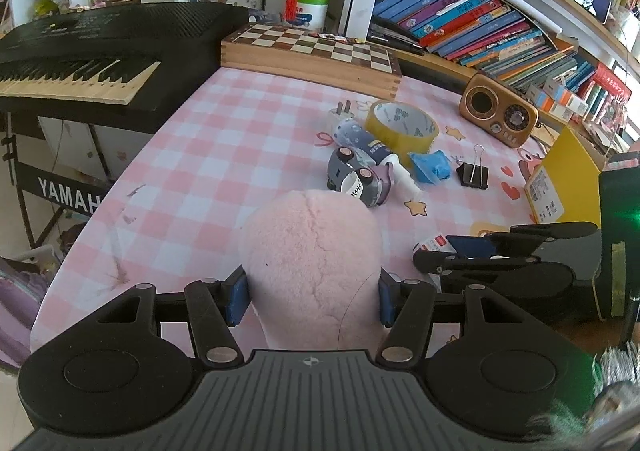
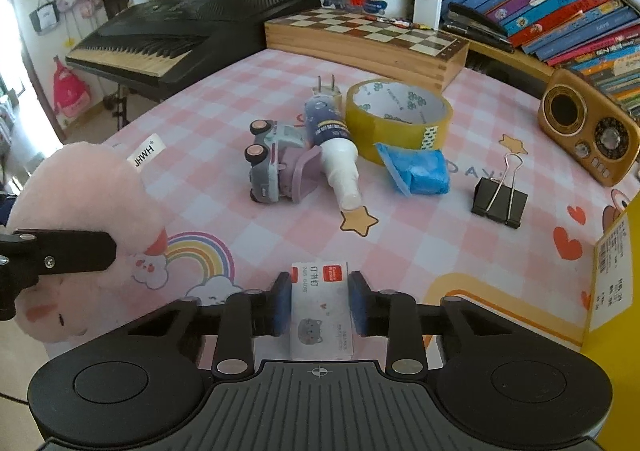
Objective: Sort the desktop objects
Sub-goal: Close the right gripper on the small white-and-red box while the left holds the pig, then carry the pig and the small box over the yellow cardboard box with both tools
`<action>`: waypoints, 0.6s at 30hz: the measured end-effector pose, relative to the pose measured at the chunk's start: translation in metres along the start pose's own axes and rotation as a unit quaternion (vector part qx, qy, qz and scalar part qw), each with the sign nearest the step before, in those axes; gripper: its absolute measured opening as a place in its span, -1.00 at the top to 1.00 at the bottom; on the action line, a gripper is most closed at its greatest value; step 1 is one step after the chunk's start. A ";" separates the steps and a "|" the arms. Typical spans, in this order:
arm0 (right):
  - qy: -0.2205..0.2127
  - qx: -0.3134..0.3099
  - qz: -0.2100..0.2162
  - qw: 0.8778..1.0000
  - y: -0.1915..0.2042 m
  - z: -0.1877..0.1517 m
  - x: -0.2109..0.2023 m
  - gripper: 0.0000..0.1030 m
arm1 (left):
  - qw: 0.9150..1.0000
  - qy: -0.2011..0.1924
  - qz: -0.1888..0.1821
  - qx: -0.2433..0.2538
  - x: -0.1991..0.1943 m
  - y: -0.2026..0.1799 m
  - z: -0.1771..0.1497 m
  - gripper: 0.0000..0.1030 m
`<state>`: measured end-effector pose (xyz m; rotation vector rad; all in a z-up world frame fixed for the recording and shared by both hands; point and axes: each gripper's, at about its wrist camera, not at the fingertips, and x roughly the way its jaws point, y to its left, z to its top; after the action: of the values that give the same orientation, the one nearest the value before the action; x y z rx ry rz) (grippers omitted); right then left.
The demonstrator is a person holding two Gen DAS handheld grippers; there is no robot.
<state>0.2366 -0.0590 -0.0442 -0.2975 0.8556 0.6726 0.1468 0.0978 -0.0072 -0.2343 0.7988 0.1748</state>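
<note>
My left gripper is shut on a pink plush toy, held over the near part of the pink checked desk; the toy also shows at the left of the right wrist view. My right gripper is shut on a small white staple box, also seen from the left wrist view. On the desk lie a grey toy car, a spray bottle, a yellow tape roll, a blue packet, a black binder clip and a white plug.
A chessboard box and a black keyboard stand at the back. A gold retro radio and stacked books are at the back right. A yellow box stands at the right edge.
</note>
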 end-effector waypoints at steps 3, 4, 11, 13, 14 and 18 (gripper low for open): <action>0.000 0.012 -0.004 1.000 0.000 -0.003 -0.008 0.42 | 1.000 -0.006 -0.003 -0.001 -0.005 0.001 -0.001 -0.09; -0.003 0.016 -0.005 1.000 0.001 -0.004 -0.013 0.42 | 1.000 -0.008 -0.005 -0.003 -0.007 0.002 -0.001 -0.09; -0.026 0.054 -0.012 0.998 0.007 -0.016 -0.060 0.42 | 0.999 -0.020 -0.031 0.000 -0.026 0.002 -0.005 -0.09; -0.032 0.069 -0.014 0.997 0.008 -0.021 -0.075 0.42 | 0.999 -0.023 -0.042 0.005 -0.034 0.002 -0.007 -0.09; -0.033 0.075 -0.014 0.997 0.009 -0.023 -0.080 0.42 | 0.998 -0.025 -0.049 0.007 -0.038 0.001 -0.009 -0.09; -0.041 0.092 -0.026 0.995 0.016 -0.035 -0.106 0.42 | 0.997 -0.025 -0.069 0.017 -0.054 -0.001 -0.018 -0.09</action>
<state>0.1554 -0.1095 0.0163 -0.1249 0.8228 0.5483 0.0979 0.0881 0.0201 -0.2512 0.7319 0.0373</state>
